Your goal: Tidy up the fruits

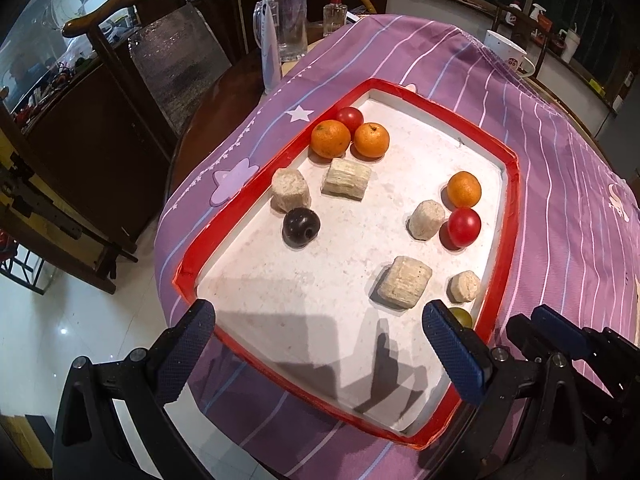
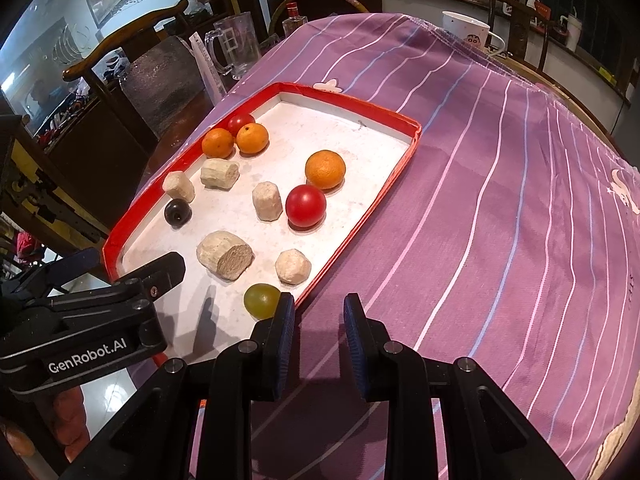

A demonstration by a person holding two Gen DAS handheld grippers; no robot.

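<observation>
A red-rimmed white tray [image 1: 514,184] [image 2: 400,168] lies on a purple striped cloth. In it are three oranges [image 1: 330,138] [image 1: 371,140] [image 1: 464,189], two red tomatoes [image 1: 349,118] [image 1: 464,227], a dark plum [image 1: 301,227], a green grape [image 2: 262,301] and several pale cane pieces [image 1: 405,282]. My left gripper [image 1: 320,340] is open and empty above the tray's near end. My right gripper [image 2: 318,332] is empty, its fingers a small gap apart, over the cloth just right of the tray, beside the grape.
A glass mug [image 1: 286,24], a clear bottle [image 1: 335,12] and a white cup [image 1: 506,54] stand at the table's far side. A wooden chair [image 1: 120,60] stands to the left. Purple cloth [image 2: 500,200] stretches to the right of the tray.
</observation>
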